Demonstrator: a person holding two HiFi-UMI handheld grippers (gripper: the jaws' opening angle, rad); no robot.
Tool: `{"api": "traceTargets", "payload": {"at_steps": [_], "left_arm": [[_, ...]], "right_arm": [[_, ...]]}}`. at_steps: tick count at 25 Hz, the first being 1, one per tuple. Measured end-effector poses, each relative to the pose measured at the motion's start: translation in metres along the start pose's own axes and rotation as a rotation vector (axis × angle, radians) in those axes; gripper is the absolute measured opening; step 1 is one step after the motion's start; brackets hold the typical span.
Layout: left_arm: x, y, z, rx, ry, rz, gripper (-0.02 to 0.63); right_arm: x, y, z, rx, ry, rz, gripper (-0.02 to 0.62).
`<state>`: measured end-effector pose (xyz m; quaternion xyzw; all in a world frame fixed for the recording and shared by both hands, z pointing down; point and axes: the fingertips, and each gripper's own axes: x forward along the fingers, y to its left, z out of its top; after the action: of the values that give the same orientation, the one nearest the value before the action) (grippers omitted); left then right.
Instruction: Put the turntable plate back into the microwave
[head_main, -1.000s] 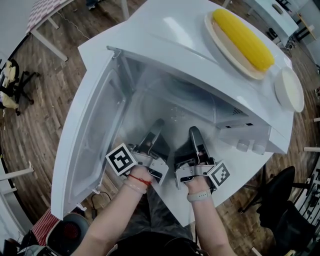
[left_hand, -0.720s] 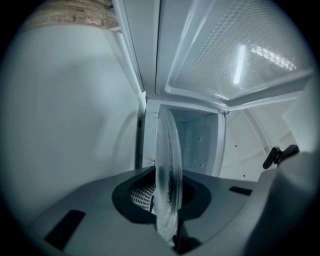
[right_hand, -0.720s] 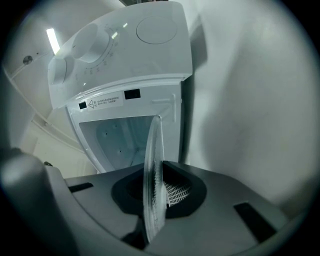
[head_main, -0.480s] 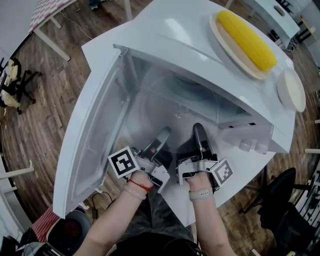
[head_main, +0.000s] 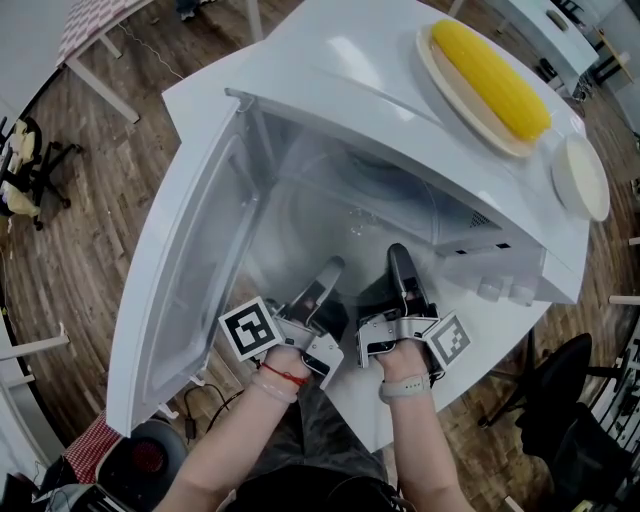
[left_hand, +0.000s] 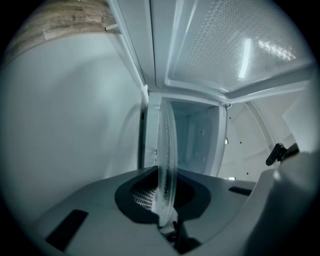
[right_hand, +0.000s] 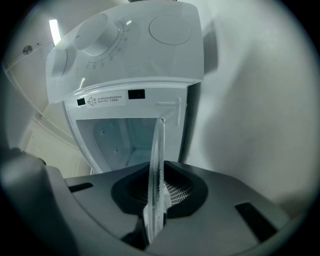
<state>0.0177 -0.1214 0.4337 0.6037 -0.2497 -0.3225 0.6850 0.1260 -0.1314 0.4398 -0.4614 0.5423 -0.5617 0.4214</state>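
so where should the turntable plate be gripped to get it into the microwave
By its thin near rim, coming from the open front of the microwave. The turntable plate is flat glass with no handle, so the left hand-held gripper and right hand-held gripper each pinch that edge, spaced apart for balance.

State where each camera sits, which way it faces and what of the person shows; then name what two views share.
Head view: on the person's head, steeply down onto the open microwave; both forearms, left hand-held gripper and right hand-held gripper show.
Left gripper view: on that gripper, along its jaws into the cavity; its own jaws show.
Right gripper view: likewise, toward cavity and control knobs; its own jaws show.
Shared: both gripper views show the turntable plate edge-on, clamped.
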Motion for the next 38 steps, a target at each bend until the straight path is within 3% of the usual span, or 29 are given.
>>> {"api": "traceTargets", "payload": {"at_steps": [8, 18, 24, 38], "left_arm": [[-0.001, 0.004, 0.003, 0.025, -0.019, -0.009, 0.032], [-0.004, 0.002, 0.008, 0.068, -0.032, -0.026, 0.032], [-0.002, -0.001, 0.014, 0.071, -0.073, -0.037, 0.032], [0.020, 0.003, 0.019, 0.065, -0.058, -0.034, 0.032]], "right_arm": [[-0.017, -0.001, -0.015, -0.042, 0.072, 0.010, 0.041], [-0.026, -0.001, -0.019, -0.036, 0.036, 0.088, 0.041], [-0.017, 0.005, -0.019, -0.059, 0.062, 0.105, 0.041], [-0.002, 0.001, -0.005, -0.035, 0.038, 0.099, 0.041]]}}
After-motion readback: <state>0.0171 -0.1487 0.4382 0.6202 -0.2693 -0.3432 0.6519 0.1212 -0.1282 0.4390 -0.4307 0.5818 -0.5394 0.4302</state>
